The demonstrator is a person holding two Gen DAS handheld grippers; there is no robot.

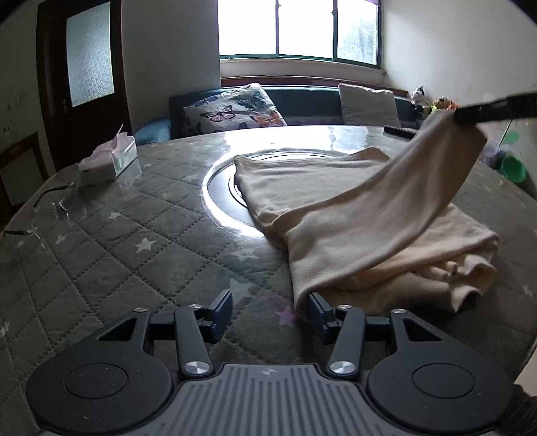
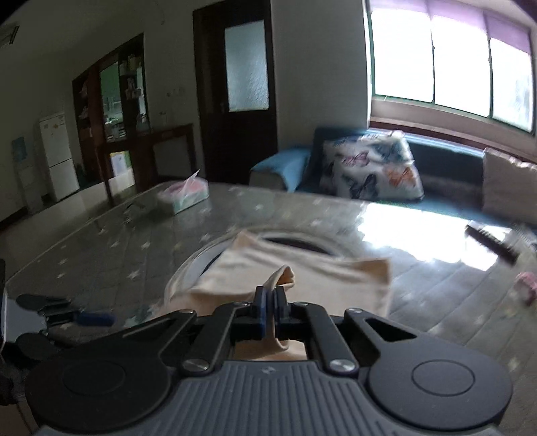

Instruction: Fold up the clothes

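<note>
While the cream garment (image 1: 335, 214) lies partly folded on the bench (image 1: 134, 234), one end of it is lifted clear of the surface and rises toward the upper right of the left wrist view, where the right gripper (image 2: 270, 296) holds it pinched. In the right wrist view that gripper's two blue pads (image 2: 259, 302) are clenched together on a narrow fold of the cream fabric, which passes between them and bunches behind. The rest of the garment rests flat, its far edge overlapping a round glass turntable (image 1: 221, 198) set in the middle of the bench; its near right side is bunched in loose layers.

The left gripper (image 1: 270, 310) sits low over the bench, jaws spread wide and grasping nothing. Its right-hand pad (image 1: 317, 308) is touching or just beside the near corner of the garment; contact cannot be confirmed. The left pad stands apart over bare quilted cover.

The bench carries a grey quilted cover with star print under a clear sheet. A tissue box (image 1: 109, 161) stands at the far left, with a pair of spectacles (image 1: 50, 208) near it toward the bench edge. A dark remote control (image 1: 399, 131) lies at the far right. Behind the bench, a butterfly-print cushion (image 1: 235, 109) rests on a blue sofa below the window (image 1: 298, 28).
</note>
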